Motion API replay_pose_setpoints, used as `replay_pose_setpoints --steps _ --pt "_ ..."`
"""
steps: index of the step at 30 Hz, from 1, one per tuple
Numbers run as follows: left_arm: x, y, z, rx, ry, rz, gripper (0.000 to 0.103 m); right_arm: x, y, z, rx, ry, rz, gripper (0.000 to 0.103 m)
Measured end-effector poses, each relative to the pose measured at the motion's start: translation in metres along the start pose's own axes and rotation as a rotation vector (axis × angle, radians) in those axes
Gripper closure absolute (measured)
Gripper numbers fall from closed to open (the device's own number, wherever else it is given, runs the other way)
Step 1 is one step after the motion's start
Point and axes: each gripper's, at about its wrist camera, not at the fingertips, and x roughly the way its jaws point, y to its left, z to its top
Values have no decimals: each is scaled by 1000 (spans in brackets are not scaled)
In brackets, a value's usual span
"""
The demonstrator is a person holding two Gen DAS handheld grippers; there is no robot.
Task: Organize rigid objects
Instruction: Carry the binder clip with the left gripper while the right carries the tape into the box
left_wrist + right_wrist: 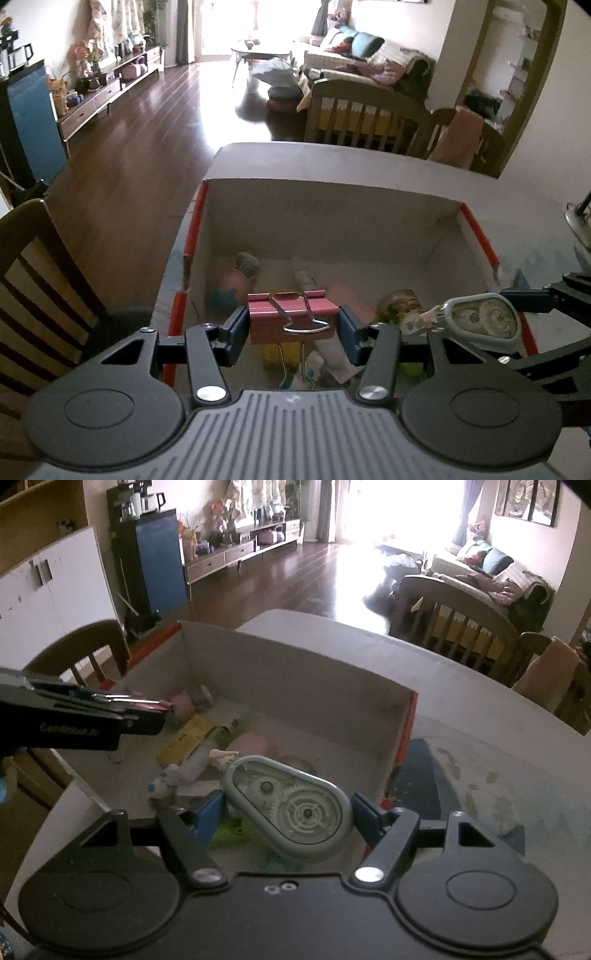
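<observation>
Your left gripper (293, 323) clenched a red binder clip (291, 317) above the cardboard box (332, 218). Your right gripper (288, 812) grasped a grey correction-tape dispenser (291, 808) over the box's near edge, with small toys (184, 771) lying inside.

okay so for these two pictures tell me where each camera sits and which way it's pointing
Left wrist: sits on the left gripper, looking forward and down into the box; own fingers clamp a red binder clip.
Right wrist: sits on the right gripper, facing the same box from its right side; own fingers hold a grey tape dispenser.
Shared: box, table, living room beyond; each view shows the other gripper and its load.
</observation>
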Motion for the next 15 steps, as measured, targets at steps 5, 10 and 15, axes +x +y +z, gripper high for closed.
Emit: replay_pose_setpoints --steps 5,10,15 --pt "20 -4 8 27 26 6 52 18 1 5 -16 24 -6 29" --pt "38 -3 9 47 65 10 52 32 0 7 -24 49 -5 29" --pt "50 -2 7 48 87 9 52 41 2 6 -51 63 -1 29"
